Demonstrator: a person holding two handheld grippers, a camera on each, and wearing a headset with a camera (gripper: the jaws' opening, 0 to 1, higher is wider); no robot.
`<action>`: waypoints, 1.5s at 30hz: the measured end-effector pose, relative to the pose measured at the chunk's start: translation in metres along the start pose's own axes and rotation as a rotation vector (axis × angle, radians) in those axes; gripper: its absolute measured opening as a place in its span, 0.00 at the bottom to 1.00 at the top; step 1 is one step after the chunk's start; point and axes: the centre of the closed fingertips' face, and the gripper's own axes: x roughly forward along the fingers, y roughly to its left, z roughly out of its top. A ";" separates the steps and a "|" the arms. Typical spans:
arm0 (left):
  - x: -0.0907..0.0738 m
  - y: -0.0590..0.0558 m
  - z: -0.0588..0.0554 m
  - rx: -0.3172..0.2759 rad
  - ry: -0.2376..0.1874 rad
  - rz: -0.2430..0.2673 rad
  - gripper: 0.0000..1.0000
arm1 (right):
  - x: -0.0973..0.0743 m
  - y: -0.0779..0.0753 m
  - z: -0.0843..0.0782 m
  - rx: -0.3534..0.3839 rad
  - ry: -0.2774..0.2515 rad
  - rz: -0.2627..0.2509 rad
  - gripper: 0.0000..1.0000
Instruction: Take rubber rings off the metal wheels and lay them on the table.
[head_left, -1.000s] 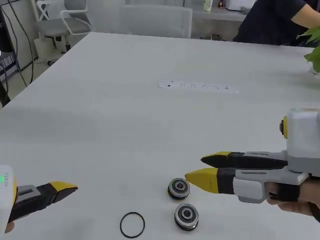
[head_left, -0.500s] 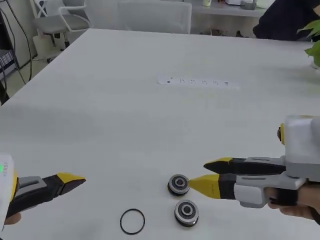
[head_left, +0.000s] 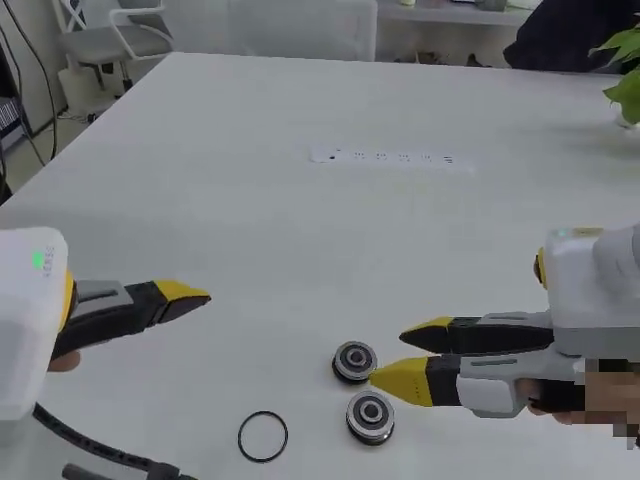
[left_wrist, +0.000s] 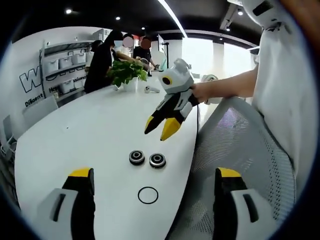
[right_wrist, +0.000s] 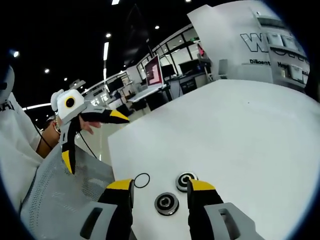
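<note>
Two metal wheels with dark outer rims lie side by side near the table's front edge, one (head_left: 354, 361) behind the other (head_left: 371, 414). A loose black rubber ring (head_left: 263, 436) lies flat to their left. My right gripper (head_left: 408, 352) is open, its lower yellow tip just right of the wheels and not touching them. In the right gripper view the wheels (right_wrist: 186, 181) (right_wrist: 166, 203) sit just ahead of its jaws, beside the ring (right_wrist: 141, 180). My left gripper (head_left: 185, 297) hangs wide open and holds nothing, well left of the wheels (left_wrist: 137, 157) (left_wrist: 157, 160) and the ring (left_wrist: 148, 195).
A white power strip (head_left: 380, 156) lies at mid-table. A green plant (head_left: 622, 85) stands at the far right, with chairs (head_left: 280, 28) beyond the far edge. A mesh chair back (left_wrist: 235, 150) is close to the table's near edge. People stand by the plant (left_wrist: 125, 72).
My left gripper has risen and come rightward, farther over the table. The right gripper has shifted slightly, staying open beside the wheels. Wheels and ring have stayed put.
</note>
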 end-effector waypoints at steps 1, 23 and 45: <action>0.000 0.001 0.004 0.015 -0.001 -0.001 0.99 | 0.000 0.000 -0.001 -0.001 0.004 0.000 0.40; 0.015 0.021 0.049 0.178 -0.029 -0.029 0.97 | 0.006 -0.003 -0.021 -0.012 0.078 0.002 0.40; 0.067 0.029 0.022 0.109 -0.056 -0.082 0.79 | 0.011 -0.006 -0.042 -0.007 0.148 0.005 0.39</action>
